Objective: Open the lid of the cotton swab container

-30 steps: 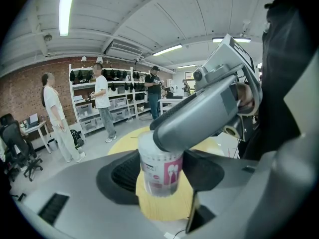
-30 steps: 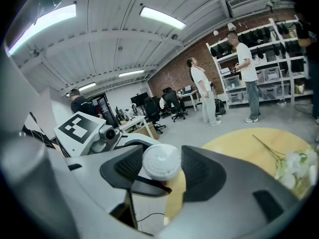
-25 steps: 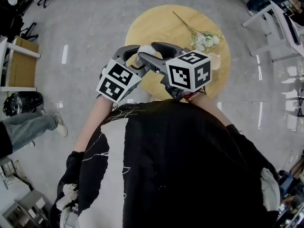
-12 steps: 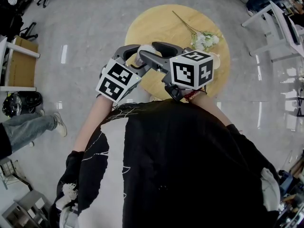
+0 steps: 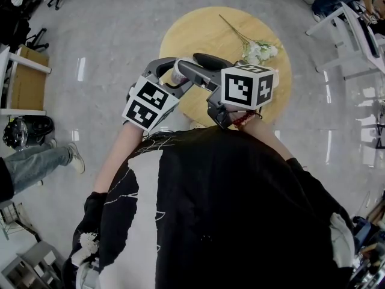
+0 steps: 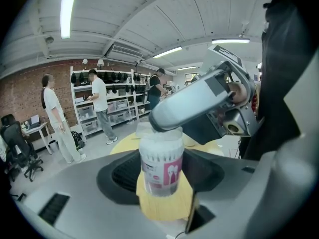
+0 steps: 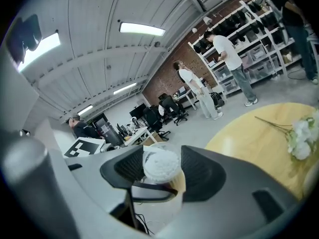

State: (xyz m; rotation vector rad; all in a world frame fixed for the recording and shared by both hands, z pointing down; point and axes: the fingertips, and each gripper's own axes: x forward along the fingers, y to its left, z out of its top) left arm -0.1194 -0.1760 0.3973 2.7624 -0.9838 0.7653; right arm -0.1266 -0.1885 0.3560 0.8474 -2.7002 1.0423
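Observation:
The cotton swab container [image 6: 160,166], clear with a pink label, hangs upright above the near edge of the round wooden table [image 5: 204,35]. My left gripper [image 5: 171,72] is shut on its body, a pad pressing each side. From the right, my right gripper [image 5: 186,66] reaches over and closes on the clear lid [image 7: 160,163], with the white swab tips showing through it. One grey finger [image 6: 194,106] of the right gripper crosses over the container's top in the left gripper view. In the head view the container [image 5: 179,72] is mostly hidden by the jaws.
A sprig of white flowers [image 5: 255,50] lies on the far right of the table. White desks and chairs [image 5: 355,23] stand at the right, and a person's leg [image 5: 36,161] is at the left. Several people stand by shelves [image 6: 99,108] in the background.
The right gripper has turned a little, its marker cube shifting to the right. The left gripper and the container have stayed where they were.

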